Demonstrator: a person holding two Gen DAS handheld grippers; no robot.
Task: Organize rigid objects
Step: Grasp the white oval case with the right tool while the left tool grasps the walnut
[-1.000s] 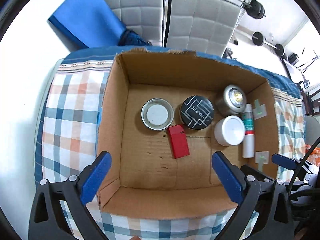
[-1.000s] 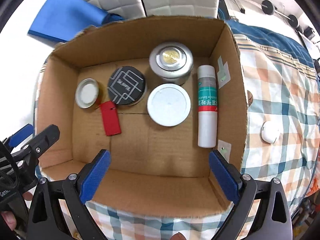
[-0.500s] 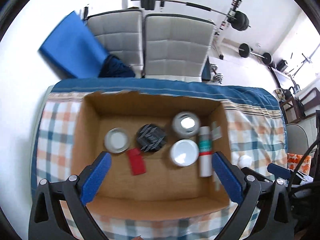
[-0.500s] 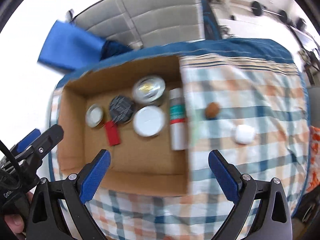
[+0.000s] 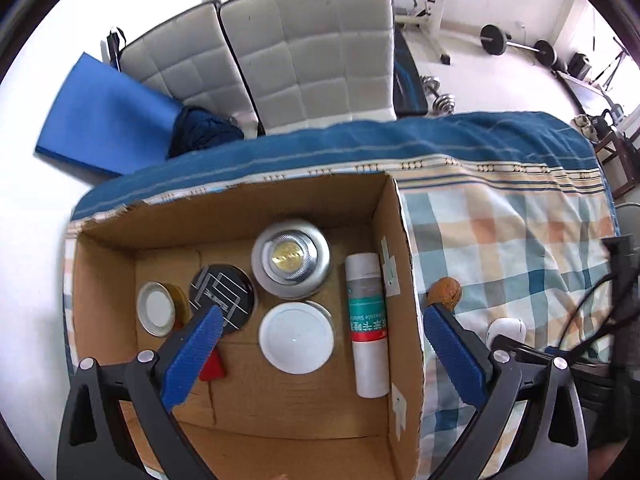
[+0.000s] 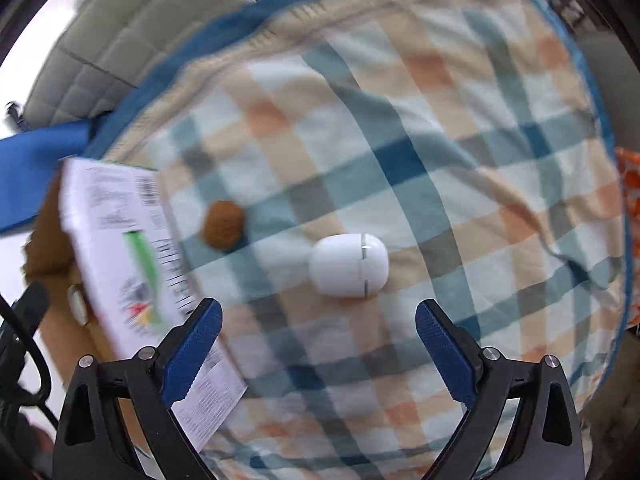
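Note:
A cardboard box [image 5: 404,248] sits on a checked cloth and holds a silver tin [image 5: 291,261], a black patterned lid [image 5: 222,297], a white lid [image 5: 296,337], a small jar [image 5: 157,314], a red block [image 5: 213,367] and a white tube [image 5: 367,320]. My left gripper [image 5: 320,356] is open above the box. A white oval case [image 6: 349,265] and a brown walnut-like object [image 6: 224,225] lie on the cloth right of the box; they also show in the left wrist view, the case [image 5: 505,330] and the brown object [image 5: 445,293]. My right gripper [image 6: 318,340] is open, just short of the case.
The box's outer wall with a white printed label [image 6: 128,264] stands at the left of the right wrist view. Two grey padded chairs [image 5: 312,60] and a blue mat [image 5: 100,120] stand behind the table. Barbells [image 5: 516,44] lie on the floor beyond.
Both grippers moved right. The right one swung off the box and down over the cloth toward the white case. The left view now shows the box's right half and the cloth.

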